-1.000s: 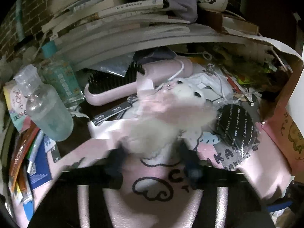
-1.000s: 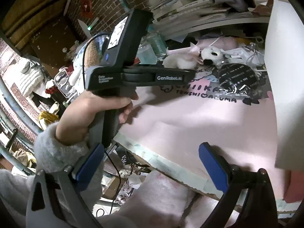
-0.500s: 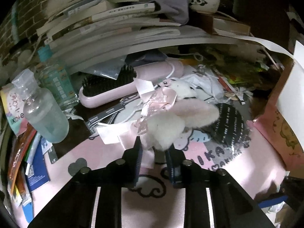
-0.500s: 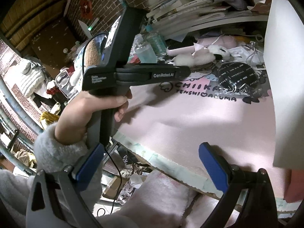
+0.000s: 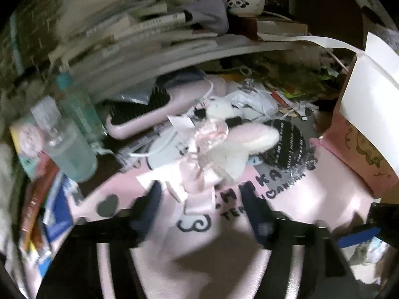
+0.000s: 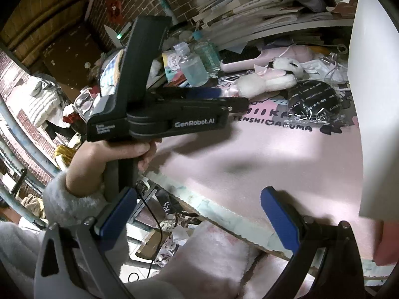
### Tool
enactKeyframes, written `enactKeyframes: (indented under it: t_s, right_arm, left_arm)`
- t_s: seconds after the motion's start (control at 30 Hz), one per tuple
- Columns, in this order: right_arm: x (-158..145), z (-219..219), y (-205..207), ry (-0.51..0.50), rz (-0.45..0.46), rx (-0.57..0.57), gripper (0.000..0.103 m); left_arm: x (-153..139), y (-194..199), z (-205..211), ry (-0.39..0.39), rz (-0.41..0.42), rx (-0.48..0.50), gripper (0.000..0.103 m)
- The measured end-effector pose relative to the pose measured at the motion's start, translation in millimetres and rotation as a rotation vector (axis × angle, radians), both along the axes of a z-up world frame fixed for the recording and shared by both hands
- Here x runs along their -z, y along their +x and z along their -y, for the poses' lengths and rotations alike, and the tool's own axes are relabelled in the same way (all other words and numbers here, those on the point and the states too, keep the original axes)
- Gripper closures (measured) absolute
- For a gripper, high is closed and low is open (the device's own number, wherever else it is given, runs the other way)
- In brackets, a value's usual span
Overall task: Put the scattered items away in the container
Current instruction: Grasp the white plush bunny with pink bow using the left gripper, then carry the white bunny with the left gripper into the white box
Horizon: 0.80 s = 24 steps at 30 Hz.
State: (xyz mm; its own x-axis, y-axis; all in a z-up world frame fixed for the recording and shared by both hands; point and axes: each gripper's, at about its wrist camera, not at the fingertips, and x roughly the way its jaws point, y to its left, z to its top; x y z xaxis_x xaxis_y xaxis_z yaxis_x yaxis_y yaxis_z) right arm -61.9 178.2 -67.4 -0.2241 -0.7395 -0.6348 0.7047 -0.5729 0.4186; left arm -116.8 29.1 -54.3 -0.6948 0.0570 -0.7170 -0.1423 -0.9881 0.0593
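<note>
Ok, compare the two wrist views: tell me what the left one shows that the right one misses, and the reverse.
Only the left wrist view shows the panda bowl up on the shelf and the black heart printed on the mat. Only the right wrist view shows the person's hand holding the left tongs' handle, and the desk's front edge. Both share the plush rabbit, the pink hairbrush, the clear bottle and the round black packet.

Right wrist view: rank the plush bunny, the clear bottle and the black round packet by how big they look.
1. plush bunny, longest across.
2. black round packet, close behind; it lies nearer the camera, so the order of these two is unsure.
3. clear bottle, clearly smallest, though farther back.
</note>
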Motion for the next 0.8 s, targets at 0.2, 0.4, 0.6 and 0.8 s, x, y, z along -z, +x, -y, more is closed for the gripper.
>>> enactKeyframes:
  t_s: [0.2,0.4,0.6,0.8]
  right_arm:
    - [-0.4,1.7,-0.7,-0.005,0.010,-0.009,0.003]
    - [-0.2,1.1,-2.5,-0.019,0.022,-0.018,0.003]
    - [-0.4,0.6,-4.0,-0.026,0.025,-0.022,0.003]
    - [-1.1,-0.3,-3.9,-0.034,0.022,-0.002,0.003]
  left_arm:
    - [-9.7,-20.5,-13.5,-0.036,-0.004,0.042,0.028]
    - [6.4,-55.5,-21.6,-0.057,0.089,0.100,0.028]
    - [6.6,-57.4,-22.5,-0.027,0.102,0.110,0.065]
    - [0.8,-45.4,-24.3,-0.032,0.095,0.125,0.073]
